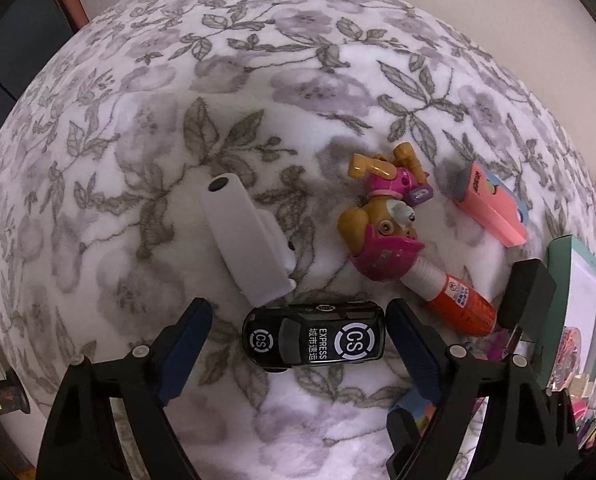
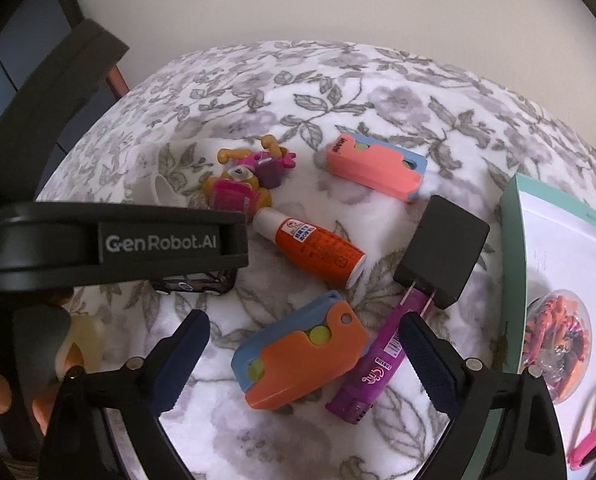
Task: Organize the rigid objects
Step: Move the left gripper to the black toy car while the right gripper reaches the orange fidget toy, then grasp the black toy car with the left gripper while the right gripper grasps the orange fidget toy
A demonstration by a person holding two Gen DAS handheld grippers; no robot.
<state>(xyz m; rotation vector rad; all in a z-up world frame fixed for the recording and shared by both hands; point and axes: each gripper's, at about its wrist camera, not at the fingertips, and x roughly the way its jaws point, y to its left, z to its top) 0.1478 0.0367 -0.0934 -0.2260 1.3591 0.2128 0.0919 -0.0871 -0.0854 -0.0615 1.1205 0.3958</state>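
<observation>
A: Where is your left gripper (image 1: pixel 299 338) now?

B: You hold it pointing down over the flowered cloth (image 1: pixel 258 80), with the black car (image 1: pixel 313 336) lying crosswise between its fingers (image 1: pixel 186 344). The fingers stand apart. The right one looks almost against the car's end, the left one has a gap; you have no clamp on the car.

A: What lies around the car?

B: Just beyond it, a white block (image 1: pixel 246 240), tilted, its near corner almost at the car's roof. To the right, a pink and tan dog toy (image 1: pixel 381 236), and an orange bottle (image 1: pixel 457 304) with its white neck touching the toy. Farther right, a pink case (image 1: pixel 491 208).

A: And your right gripper (image 2: pixel 305 360)?

B: Its fingers are apart too, gripping nothing. Between them lie an orange and blue case (image 2: pixel 301 356) and, touching its right side, a purple tube (image 2: pixel 373 368). A black charger (image 2: pixel 443 252) sits beyond, its prongs resting over the tube's far end.

A: Anything at the right edge?

B: A teal-rimmed box (image 2: pixel 511 248), with a clear ball of orange bits (image 2: pixel 557 340) inside.
</observation>
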